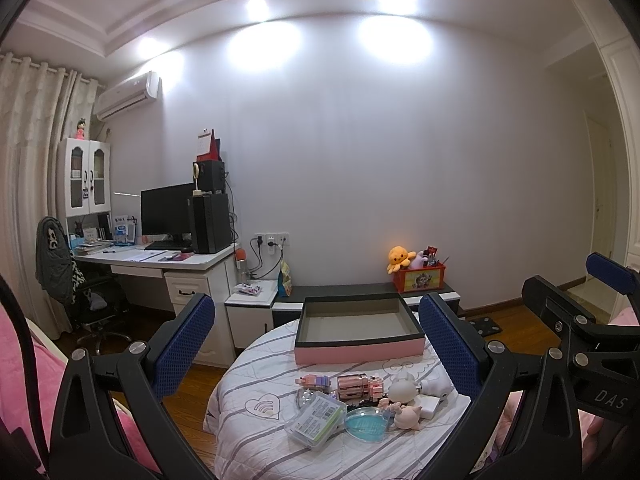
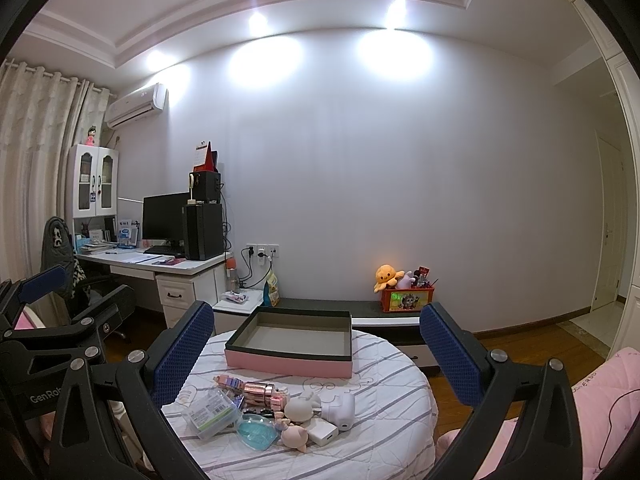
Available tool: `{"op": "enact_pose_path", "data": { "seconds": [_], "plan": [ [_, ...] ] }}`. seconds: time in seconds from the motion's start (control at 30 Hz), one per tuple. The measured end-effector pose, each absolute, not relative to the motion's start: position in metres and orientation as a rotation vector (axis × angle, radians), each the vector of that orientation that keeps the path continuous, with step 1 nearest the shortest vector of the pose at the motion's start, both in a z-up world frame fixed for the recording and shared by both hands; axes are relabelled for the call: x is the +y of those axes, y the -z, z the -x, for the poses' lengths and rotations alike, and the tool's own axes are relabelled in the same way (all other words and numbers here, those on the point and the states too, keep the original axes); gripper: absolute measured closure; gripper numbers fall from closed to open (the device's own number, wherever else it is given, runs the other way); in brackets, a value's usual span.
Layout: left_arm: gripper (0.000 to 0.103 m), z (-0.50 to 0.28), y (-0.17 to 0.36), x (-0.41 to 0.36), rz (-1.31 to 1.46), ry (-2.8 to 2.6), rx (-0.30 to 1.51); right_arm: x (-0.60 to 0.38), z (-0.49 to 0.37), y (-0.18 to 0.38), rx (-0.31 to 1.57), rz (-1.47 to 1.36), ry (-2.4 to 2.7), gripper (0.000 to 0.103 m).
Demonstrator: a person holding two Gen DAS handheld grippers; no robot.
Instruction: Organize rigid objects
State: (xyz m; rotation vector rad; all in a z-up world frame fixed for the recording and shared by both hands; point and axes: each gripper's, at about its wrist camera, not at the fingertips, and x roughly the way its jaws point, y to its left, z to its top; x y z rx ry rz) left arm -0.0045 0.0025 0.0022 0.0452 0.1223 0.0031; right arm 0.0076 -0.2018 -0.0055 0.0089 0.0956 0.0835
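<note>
Hovering both tongs, left [image 1: 316, 354] and right [image 2: 316, 354], agape, empty; next I grab clear rectangular plastic case [image 1: 317, 420] for pink-sided cardboard tray [image 1: 360, 354] at counter far edge.

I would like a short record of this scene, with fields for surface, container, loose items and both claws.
surface: round table with striped cloth
container: pink box, open, nothing visible inside
loose items: clear plastic case, blue oval dish, pink block toy, small figurines, white charger, all in front of the box
left claw: open, holding nothing
right claw: open, holding nothing
</note>
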Motion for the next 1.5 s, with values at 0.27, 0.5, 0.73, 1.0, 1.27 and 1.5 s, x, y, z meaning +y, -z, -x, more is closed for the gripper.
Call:
{"op": "enact_pose_path", "data": {
  "seconds": [0.27, 0.5, 0.73, 1.0, 1.27, 1.5],
  "plan": [
    [0.000, -0.002, 0.003, 0.003, -0.051, 0.000, 0.140, -0.202, -0.011, 0.010, 0.110, -0.010, -0.082, 0.000],
    [0.000, -0.030, 0.033, 0.004, -0.069, 0.028, 0.233, -0.202, -0.031, 0.030, 0.158, -0.003, -0.092, 0.000],
    [0.000, -0.082, 0.107, 0.023, -0.063, 0.015, 0.444, -0.202, -0.084, 0.096, 0.322, 0.009, -0.096, 0.000],
    [0.000, -0.129, 0.191, 0.041, -0.010, 0.029, 0.676, -0.211, -0.131, 0.178, 0.544, -0.002, -0.094, 0.000],
    [0.000, -0.160, 0.214, 0.037, -0.017, 0.035, 0.731, -0.222, -0.149, 0.212, 0.640, -0.013, -0.101, 0.000],
    [0.005, -0.183, 0.231, 0.033, -0.025, 0.044, 0.796, -0.224, -0.165, 0.224, 0.687, -0.007, -0.082, 0.000]
  ]
}}
